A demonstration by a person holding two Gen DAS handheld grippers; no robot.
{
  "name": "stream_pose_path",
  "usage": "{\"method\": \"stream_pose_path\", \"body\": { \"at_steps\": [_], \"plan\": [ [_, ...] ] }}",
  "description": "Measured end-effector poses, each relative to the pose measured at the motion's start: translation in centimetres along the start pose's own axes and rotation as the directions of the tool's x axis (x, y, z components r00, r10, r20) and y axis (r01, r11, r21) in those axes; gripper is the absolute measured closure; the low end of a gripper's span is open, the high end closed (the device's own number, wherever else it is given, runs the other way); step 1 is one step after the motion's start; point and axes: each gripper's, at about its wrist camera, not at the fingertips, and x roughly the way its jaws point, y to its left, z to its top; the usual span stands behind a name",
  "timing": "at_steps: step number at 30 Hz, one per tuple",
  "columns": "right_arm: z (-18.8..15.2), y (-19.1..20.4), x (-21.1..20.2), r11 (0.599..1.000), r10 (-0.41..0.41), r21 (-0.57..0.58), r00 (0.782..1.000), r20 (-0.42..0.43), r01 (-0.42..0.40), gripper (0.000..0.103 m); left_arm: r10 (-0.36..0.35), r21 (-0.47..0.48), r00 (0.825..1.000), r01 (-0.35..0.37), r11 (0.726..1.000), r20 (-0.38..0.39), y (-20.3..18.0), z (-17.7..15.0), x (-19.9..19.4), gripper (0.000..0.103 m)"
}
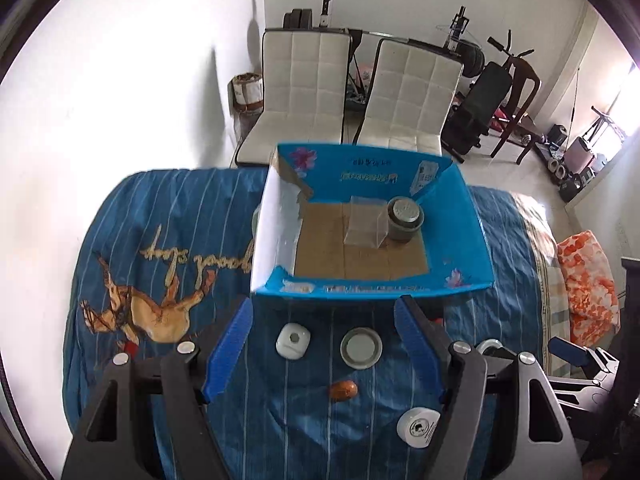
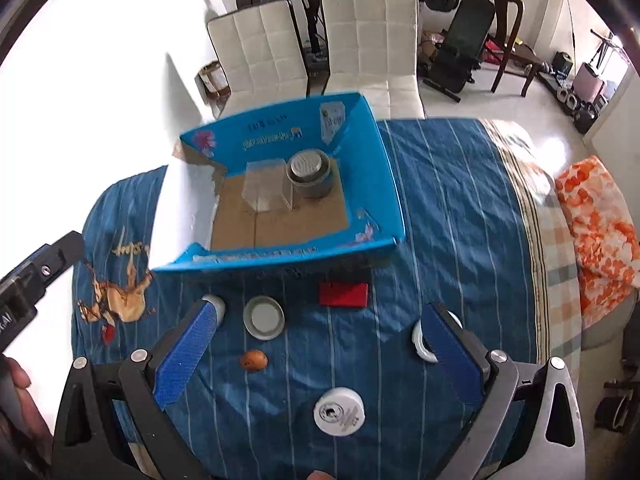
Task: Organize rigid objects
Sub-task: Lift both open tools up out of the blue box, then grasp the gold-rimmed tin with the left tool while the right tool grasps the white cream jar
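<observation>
A blue cardboard box (image 1: 460,216) (image 2: 380,172) stands open on the bed and holds a clear cube (image 1: 366,222) (image 2: 267,191) and a grey round tin (image 1: 404,216) (image 2: 310,174). In front of it lie a white square piece (image 1: 293,340), a grey round lid (image 1: 361,347) (image 2: 264,317), a brown oval piece (image 1: 343,390) (image 2: 253,360), a white round puck (image 1: 418,426) (image 2: 339,410), a red block (image 2: 343,294) and a white ring (image 2: 420,340). My left gripper (image 1: 324,344) is open above the white piece and lid. My right gripper (image 2: 320,350) is open above the loose pieces.
The bed has a blue striped cover (image 1: 180,220) with a horse print (image 1: 148,312). Two white chairs (image 1: 304,84) stand past the bed's far edge. An orange patterned pillow (image 2: 596,236) lies at the right. Exercise gear (image 1: 492,96) stands at the back right.
</observation>
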Motion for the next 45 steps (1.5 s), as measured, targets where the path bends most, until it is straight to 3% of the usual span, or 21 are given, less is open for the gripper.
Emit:
{"method": "stream_pose_path", "body": {
  "at_steps": [4,9,13,18,20,26,31,37,40,41,45],
  "plan": [
    [-5.0,-2.3,5.5,0.999,-0.012,0.046,0.984,-0.175,0.020,0.000,0.022,0.000,0.990,-0.022,1.000,-0.141,-0.2,-4.5,5.0,0.031],
    [-11.9,-3.0,14.8,0.997,0.033,0.080,0.908,-0.418,0.001,0.003,0.050,0.035,0.956,-0.041,0.999,-0.289,-0.7,-9.0,10.0,0.031],
    [-15.0,-3.6,19.1,0.992,0.050,0.128,0.864,-0.501,0.017,0.007,0.062,0.042,0.936,-0.051,0.998,-0.347,-0.9,-10.8,11.9,0.031],
    [-17.4,-3.6,21.9,0.994,0.034,0.107,0.819,-0.572,0.033,0.032,0.054,0.041,0.924,-0.041,0.998,-0.378,-1.5,-11.2,13.5,0.031],
    [-17.6,-3.2,21.4,0.996,-0.011,0.065,0.833,-0.554,0.057,0.035,0.047,0.047,0.922,-0.031,0.998,-0.383,-1.8,-10.9,14.2,0.031],
    [-16.0,-3.9,20.3,0.996,-0.024,0.060,0.860,-0.510,0.063,0.036,-0.001,0.017,0.913,0.008,1.000,-0.408,-2.9,-8.7,17.2,0.031],
    [-12.6,-5.4,20.0,0.991,-0.016,0.108,0.882,-0.471,0.075,0.036,-0.079,-0.048,0.888,0.065,0.997,-0.453,-3.9,-6.1,20.8,0.031],
    [-10.4,-6.3,20.9,0.989,-0.014,0.125,0.883,-0.469,0.082,0.036,-0.037,0.015,0.848,0.052,0.999,-0.528,-5.9,-5.6,25.7,0.031],
    [-10.3,-6.2,21.2,0.989,-0.020,0.120,0.879,-0.477,0.088,0.036,0.021,0.089,0.862,0.029,0.996,-0.507,-6.6,-6.0,26.5,0.036],
    [-10.1,-6.0,21.3,0.989,-0.022,0.118,0.877,-0.480,0.089,0.036,0.019,0.103,0.867,0.038,0.994,-0.499,-6.7,-6.1,26.5,0.040],
    [-10.5,-5.4,21.7,0.991,-0.040,0.093,0.868,-0.494,0.099,0.037,-0.001,0.094,0.872,0.054,0.994,-0.489,-6.5,-6.9,25.5,0.040]
  ]
}}
